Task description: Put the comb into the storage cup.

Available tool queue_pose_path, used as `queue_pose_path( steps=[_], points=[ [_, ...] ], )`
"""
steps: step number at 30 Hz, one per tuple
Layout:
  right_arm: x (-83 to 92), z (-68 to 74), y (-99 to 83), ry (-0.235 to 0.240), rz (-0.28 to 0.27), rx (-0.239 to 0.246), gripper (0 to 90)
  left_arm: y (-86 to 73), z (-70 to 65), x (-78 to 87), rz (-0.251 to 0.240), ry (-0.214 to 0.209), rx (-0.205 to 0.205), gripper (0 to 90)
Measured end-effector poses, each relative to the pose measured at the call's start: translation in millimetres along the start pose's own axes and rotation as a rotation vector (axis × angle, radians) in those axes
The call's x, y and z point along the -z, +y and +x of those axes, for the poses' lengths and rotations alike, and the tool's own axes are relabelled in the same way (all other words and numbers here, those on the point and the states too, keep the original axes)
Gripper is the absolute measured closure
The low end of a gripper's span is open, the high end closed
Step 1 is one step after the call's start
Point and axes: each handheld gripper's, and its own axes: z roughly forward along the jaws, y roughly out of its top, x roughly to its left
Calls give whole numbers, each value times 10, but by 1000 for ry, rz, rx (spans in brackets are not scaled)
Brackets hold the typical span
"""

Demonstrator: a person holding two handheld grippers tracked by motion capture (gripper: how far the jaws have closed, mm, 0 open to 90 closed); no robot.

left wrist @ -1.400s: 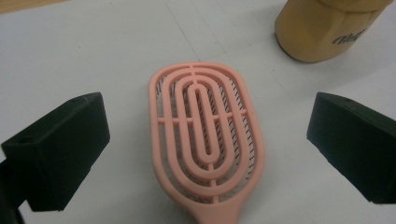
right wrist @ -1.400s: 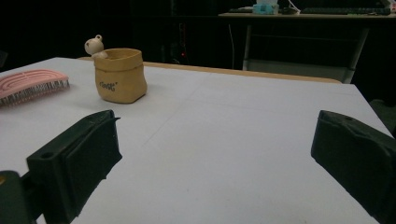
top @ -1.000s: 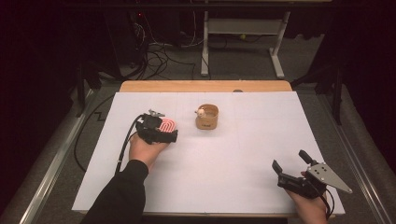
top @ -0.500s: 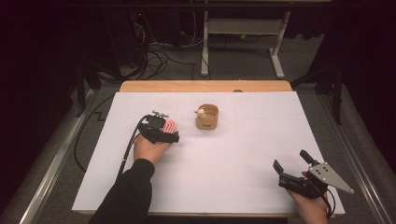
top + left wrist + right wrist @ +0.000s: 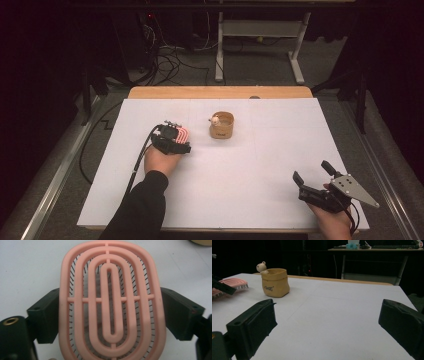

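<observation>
Overhead, the table (image 5: 260,200) is covered with a white sheet, with a strip of bare wood showing along its far edge; the person's left hand (image 5: 161,160) comes in from the bottom left in a dark sleeve and holds the left gripper (image 5: 176,141) over the left half of the sheet; its jaws are clamped on a pink hairbrush (image 5: 183,135), one jaw against each long side of the brush head; from the left gripper view the brush (image 5: 112,302) is an oval of nested pink ribs with a cross bar, thin dark bristles showing through the slots, and the white sheet lies behind it; a black cable (image 5: 137,165) trails from this gripper back along the forearm. Just to the right of the brush, apart from it, a small tan pot (image 5: 222,125) stands upright near the middle of the far half of the table, with a little pale figure (image 5: 215,120) perched at its rim; the right gripper view shows the same pot (image 5: 275,282) with dark lettering on its side and the brush (image 5: 229,286) to its left. Near the bottom right corner the right gripper (image 5: 312,177) rests low over the sheet, well apart from the pot; its jaws stand wide apart with nothing between them, and a grey three-cornered plate (image 5: 352,189) sits on top.
</observation>
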Motion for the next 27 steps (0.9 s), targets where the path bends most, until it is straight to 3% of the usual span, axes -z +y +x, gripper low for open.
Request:
queue_pose_path(
  steps=[13, 18, 27],
  points=[
    [8, -1, 5, -1, -2, -2, 16, -10, -23, -8, 14, 5, -21, 177],
    [9, -1, 6, -2, -2, -1, 16, -3, 7, -11, 16, -13, -5, 180],
    [12, -4, 8, -5, -7, 0, 16, -8, 16, -6, 7, -17, -19, 183]
  ],
)
